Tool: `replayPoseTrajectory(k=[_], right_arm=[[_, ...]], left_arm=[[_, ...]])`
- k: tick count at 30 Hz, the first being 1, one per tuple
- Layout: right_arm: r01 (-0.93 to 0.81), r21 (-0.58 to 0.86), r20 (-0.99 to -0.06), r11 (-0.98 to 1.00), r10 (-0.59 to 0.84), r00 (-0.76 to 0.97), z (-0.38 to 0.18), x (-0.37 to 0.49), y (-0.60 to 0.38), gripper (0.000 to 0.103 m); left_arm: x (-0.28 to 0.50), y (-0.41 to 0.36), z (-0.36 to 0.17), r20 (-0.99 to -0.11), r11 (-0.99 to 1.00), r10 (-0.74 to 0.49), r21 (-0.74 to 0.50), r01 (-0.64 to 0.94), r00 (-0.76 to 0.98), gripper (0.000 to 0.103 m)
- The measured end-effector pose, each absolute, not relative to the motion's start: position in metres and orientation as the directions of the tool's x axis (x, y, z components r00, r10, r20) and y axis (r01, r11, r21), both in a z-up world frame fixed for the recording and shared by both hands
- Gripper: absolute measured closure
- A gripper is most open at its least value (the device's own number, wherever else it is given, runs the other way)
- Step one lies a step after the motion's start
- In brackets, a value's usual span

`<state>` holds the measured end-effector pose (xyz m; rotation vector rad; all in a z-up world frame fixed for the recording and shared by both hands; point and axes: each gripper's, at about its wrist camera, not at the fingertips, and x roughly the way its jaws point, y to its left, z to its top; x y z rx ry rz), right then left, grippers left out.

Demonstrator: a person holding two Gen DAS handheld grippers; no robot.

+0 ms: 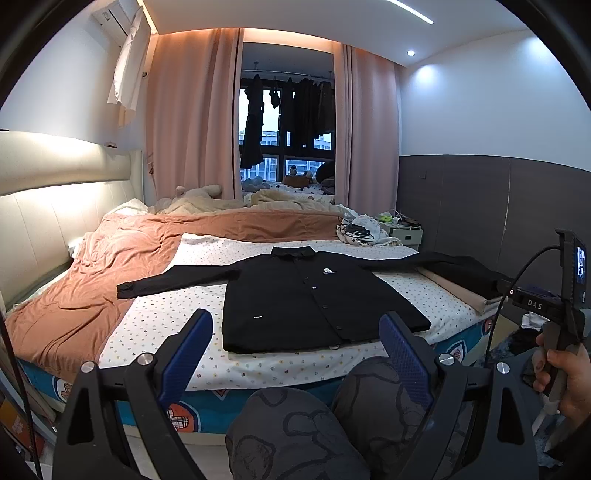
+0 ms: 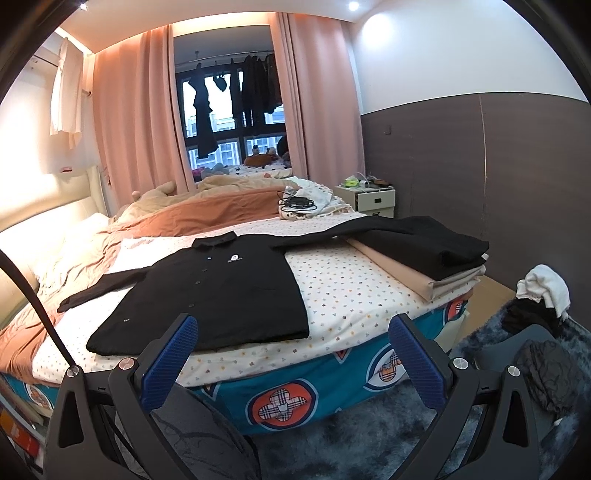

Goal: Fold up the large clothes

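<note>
— Where's our black shirt [image 1: 314,295]?
— Spread flat on the bed [image 1: 155,321], collar away from us, sleeves running left-right.
— And our grippers?
— Left gripper [image 1: 295,354] and right gripper [image 2: 295,354] both spread, empty, short of its hem.

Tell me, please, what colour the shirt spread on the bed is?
Black shirt, with a small white chest logo; the left wrist view shows it best.

Room evenly and moderately lit. Sources: recessed ceiling spot [image 1: 411,53], a linear ceiling strip [image 1: 410,11], and warm cove light above the curtains [image 2: 140,107]. Strong glare on the headboard [image 1: 55,177], far left of the tools. Window [image 1: 288,122] shows dull daylight. Heavy fisheye bending and black vignetting at the edges. Focus sharp throughout.
</note>
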<state>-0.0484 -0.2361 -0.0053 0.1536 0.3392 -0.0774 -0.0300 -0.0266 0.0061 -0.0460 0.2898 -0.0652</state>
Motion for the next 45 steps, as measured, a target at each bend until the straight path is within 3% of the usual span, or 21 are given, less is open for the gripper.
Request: replayPoseTrajectory(k=[18,25,45], right_arm=[[0.051,0.13,-0.421,0.99,0.009,0.907,-0.001,0.044,-0.207,0.0],[-0.03,0.102,-0.398,0.994,0.068,0.915,0.015,0.085,-0.191,0.0],[-0.155,0.26,-0.437,0.953,0.259,0.861,0.018,0.266,-0.158,0.0]], left_arm=[[0.036,0.007,-0.007,-0.346,0.996,-0.03,-0.088,-0.001,0.938,0.01],[0.069,0.031,-0.007,-0.366,0.991,-0.004,-0.125,-0.045,0.931,0.01],[0.204,0.106,-0.026,-0.513,0.97,0.102,-0.138,-0.199,0.852,0.01]])
